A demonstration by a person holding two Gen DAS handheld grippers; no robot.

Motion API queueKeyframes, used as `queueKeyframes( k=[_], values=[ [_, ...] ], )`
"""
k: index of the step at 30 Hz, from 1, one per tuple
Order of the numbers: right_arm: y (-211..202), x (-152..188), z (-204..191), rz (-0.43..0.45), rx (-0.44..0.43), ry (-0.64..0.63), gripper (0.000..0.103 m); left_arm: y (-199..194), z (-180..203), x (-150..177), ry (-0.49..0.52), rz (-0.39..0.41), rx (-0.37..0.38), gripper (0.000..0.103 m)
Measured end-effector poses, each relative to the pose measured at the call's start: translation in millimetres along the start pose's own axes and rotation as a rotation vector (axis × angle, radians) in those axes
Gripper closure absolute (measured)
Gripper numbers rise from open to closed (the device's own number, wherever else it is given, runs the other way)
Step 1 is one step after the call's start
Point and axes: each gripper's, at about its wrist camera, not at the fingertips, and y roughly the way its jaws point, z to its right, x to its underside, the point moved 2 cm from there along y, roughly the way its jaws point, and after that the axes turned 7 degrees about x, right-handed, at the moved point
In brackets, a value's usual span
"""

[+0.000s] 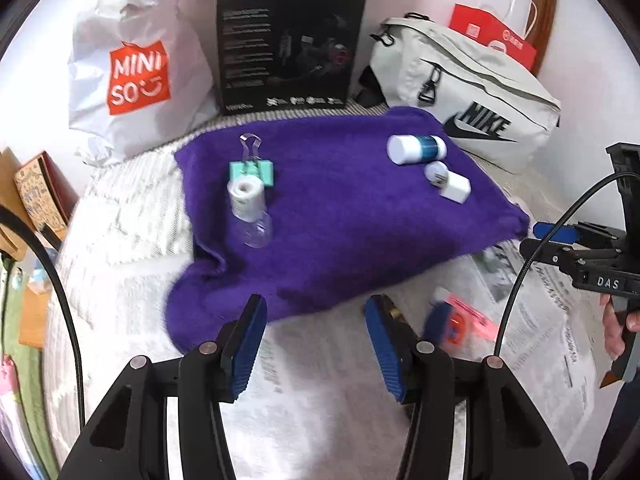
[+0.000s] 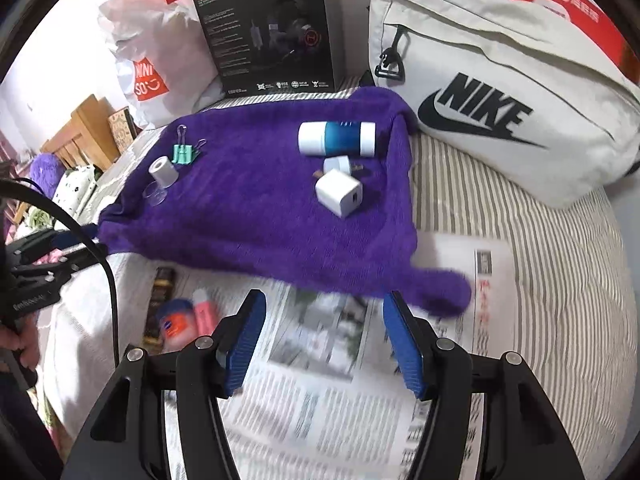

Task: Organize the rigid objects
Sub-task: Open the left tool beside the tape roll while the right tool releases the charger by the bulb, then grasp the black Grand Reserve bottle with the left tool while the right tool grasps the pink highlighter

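Observation:
A purple towel [image 1: 340, 208] [image 2: 260, 208] lies on the bed. On it rest a white-and-teal cylinder [image 1: 416, 149] [image 2: 337, 139], a white charger cube [image 1: 454, 186] [image 2: 339, 196], a teal binder clip [image 1: 251, 170] [image 2: 185, 153] and a small clear bottle with a white cap [image 1: 248, 208] [image 2: 162, 178]. A blue-lidded tin [image 1: 440, 322] [image 2: 176, 320] and a pink tube [image 1: 472, 316] [image 2: 206, 312] lie on newspaper in front of the towel. My left gripper [image 1: 316, 340] is open and empty at the towel's near edge. My right gripper [image 2: 324, 340] is open and empty over the newspaper.
Behind the towel stand a white Miniso bag [image 1: 132, 76] [image 2: 156, 64], a black headset box [image 1: 290, 42] [image 2: 266, 30] and a grey Nike bag [image 1: 468, 100] [image 2: 500, 92]. Newspaper [image 2: 320, 400] covers the near bedding. A dark bar [image 2: 162, 300] lies left of the tin.

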Motion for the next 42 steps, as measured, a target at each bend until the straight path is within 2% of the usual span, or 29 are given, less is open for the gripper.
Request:
queueKeyframes(
  k=[5,8,15,21,24,28,32,34,41,42],
  values=[
    [-10.6,16.1,-2.6,-0.009,-0.014,0.013,0.042,20.9,20.5,12.4,-0.032,-0.033,0.053,0.053],
    [-15.8,24.6,-3.7,-0.009,-0.014,0.010,0.040,30.1,35.7,16.5,-0.010,-0.058,0.058,0.053],
    [-14.3,47.5,3.0,-0.023,-0.049,0.055,0.038,48.0,42.3,18.6,-0.013,-0.113,0.024,0.053],
    [-8.1,53.7,5.9,-0.039,-0.039,0.061,0.038,52.1,47.9,20.2,0.041,-0.126,-0.026,0.052],
    [-8.6,53.3,4.9,-0.036,-0.039,0.055,0.038,47.1,38.8,24.6,0.049,-0.132,-0.080,0.051],
    [-4.7,53.1,2.6,-0.038,-0.056,0.055,0.038,40.8,21.0,27.4,0.009,-0.127,-0.088,0.051],
    [-0.2,55.0,-0.6,-0.053,-0.060,0.048,0.038,41.6,20.2,27.4,0.035,-0.122,-0.075,0.051],
    [-0.2,55.5,-1.4,-0.055,-0.057,0.041,0.038,42.4,21.6,27.1,0.058,-0.117,-0.065,0.053],
    [3.5,55.3,-2.4,-0.064,-0.064,0.038,0.038,42.9,26.7,25.3,0.102,-0.107,-0.023,0.080],
    [5.3,55.9,-2.6,-0.068,-0.067,0.038,0.038,42.8,27.8,25.3,0.108,-0.109,-0.023,0.080]
  ],
)
